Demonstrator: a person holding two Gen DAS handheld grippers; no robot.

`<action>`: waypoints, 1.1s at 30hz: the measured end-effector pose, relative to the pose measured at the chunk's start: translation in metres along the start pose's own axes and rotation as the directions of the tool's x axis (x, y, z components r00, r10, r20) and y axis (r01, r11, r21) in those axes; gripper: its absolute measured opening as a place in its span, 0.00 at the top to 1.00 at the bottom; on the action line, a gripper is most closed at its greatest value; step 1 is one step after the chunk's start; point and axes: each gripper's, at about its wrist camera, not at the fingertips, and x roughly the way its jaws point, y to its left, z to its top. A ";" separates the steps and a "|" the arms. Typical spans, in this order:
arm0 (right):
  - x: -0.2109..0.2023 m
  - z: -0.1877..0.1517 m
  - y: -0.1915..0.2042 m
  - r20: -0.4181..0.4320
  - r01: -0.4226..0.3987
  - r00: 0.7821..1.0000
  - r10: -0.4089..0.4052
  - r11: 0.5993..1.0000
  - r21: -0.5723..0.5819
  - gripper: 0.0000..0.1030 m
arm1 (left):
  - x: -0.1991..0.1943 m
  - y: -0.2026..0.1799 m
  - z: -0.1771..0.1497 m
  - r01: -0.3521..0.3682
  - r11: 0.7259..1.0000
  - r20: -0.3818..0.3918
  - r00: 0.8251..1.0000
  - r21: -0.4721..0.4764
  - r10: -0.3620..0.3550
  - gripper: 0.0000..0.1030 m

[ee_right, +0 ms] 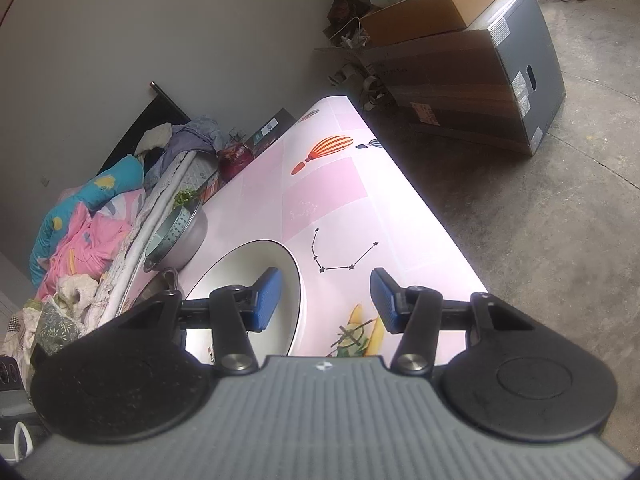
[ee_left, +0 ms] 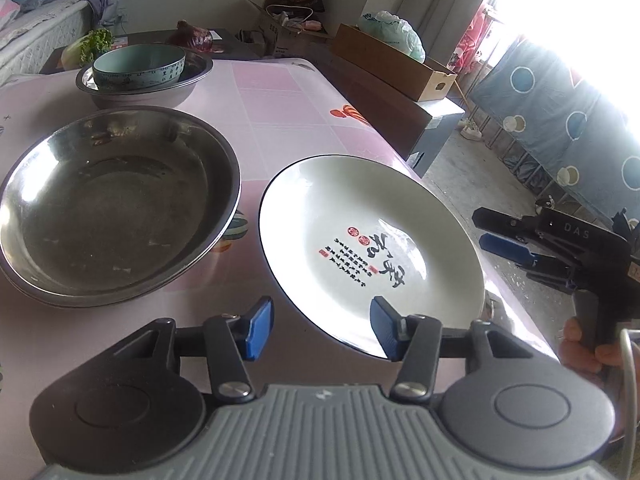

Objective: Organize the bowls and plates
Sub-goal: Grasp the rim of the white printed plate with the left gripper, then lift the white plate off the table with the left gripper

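A white plate (ee_left: pixel 372 240) with black calligraphy lies on the pink table near its right edge; it also shows in the right wrist view (ee_right: pixel 256 260). A large steel basin (ee_left: pixel 116 204) sits to its left. Farther back, a teal bowl (ee_left: pixel 140 68) sits inside a smaller steel basin (ee_left: pixel 160 92); they also show in the right wrist view (ee_right: pixel 176 236). My left gripper (ee_left: pixel 320 330) is open over the plate's near rim. My right gripper (ee_right: pixel 326 300) is open and empty above the plate's right rim; it also shows in the left wrist view (ee_left: pixel 500 236), off the table's right edge.
The pink tablecloth (ee_right: pixel 332 200) ends at a right edge with concrete floor beyond. Cardboard boxes (ee_right: pixel 472 80) stand past the far corner. A bed with bedding (ee_right: pixel 88 216) runs along the table's left side. A red-purple vegetable (ee_left: pixel 194 36) and greens (ee_left: pixel 94 42) lie behind the bowls.
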 end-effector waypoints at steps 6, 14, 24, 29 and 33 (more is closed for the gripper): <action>0.033 0.010 0.010 -0.059 0.000 0.998 -0.001 1.000 -0.013 0.65 | 0.013 -0.002 0.002 -0.034 0.999 -0.021 0.999 -0.006 0.033 0.70; 0.034 -0.005 0.038 -0.097 -0.001 0.995 -0.007 0.996 -0.085 0.74 | 0.007 -0.002 0.000 -0.034 0.999 -0.031 0.999 0.006 0.034 0.72; -0.012 -0.047 0.044 -0.137 -0.009 0.990 0.011 1.000 0.014 0.73 | -0.029 0.011 -0.022 0.011 1.000 -0.041 0.999 0.025 -0.010 0.74; -0.034 -0.078 0.055 -0.137 -0.003 0.991 0.008 0.999 0.039 0.72 | -0.052 0.013 -0.038 0.056 0.997 -0.022 0.998 0.059 -0.055 0.75; -0.044 -0.100 0.065 -0.158 -0.015 0.987 0.022 0.999 0.049 0.72 | -0.060 0.018 -0.047 0.074 0.996 -0.022 0.997 0.049 -0.073 0.75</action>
